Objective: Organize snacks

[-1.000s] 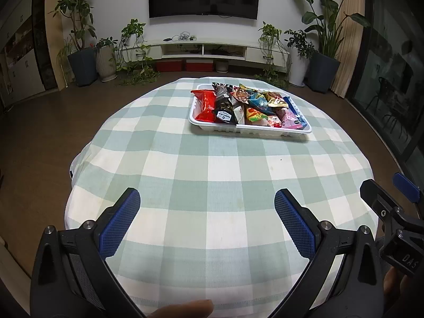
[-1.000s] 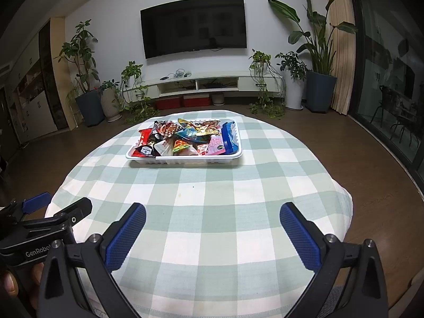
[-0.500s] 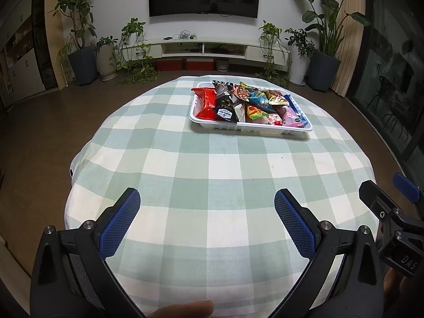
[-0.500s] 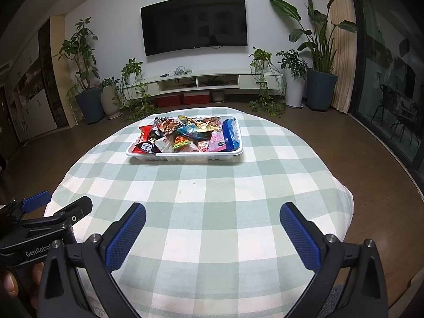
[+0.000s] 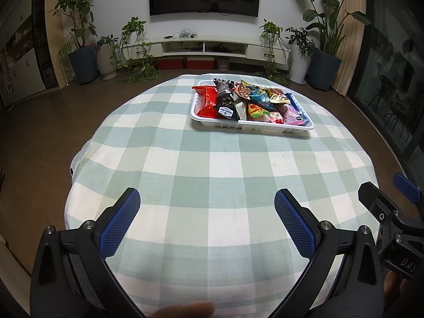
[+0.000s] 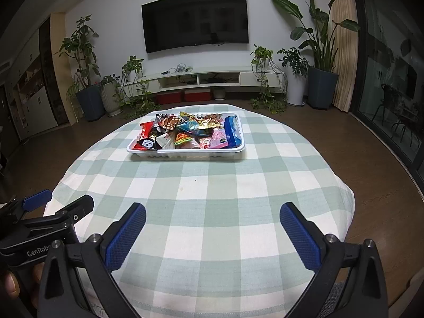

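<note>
A white tray [image 5: 254,125] holds several snack packets on the far side of the round table; it also shows in the right wrist view [image 6: 185,155]. Among them are a red packet [image 5: 207,100], a black packet [image 5: 225,105] and a blue packet [image 6: 231,132] at the tray's right end. My left gripper [image 5: 207,204] is open and empty over the table's near side. My right gripper [image 6: 212,216] is open and empty too, beside the left one. Both are well short of the tray.
The table wears a green and white checked cloth [image 5: 212,175]. Behind it stand a TV [image 6: 195,21], a low white cabinet [image 6: 201,78] and several potted plants [image 6: 322,53]. Dark wood floor surrounds the table.
Both views have lifted slightly, so the tray sits a little higher and nearer in frame. Both grippers stay open and empty.
</note>
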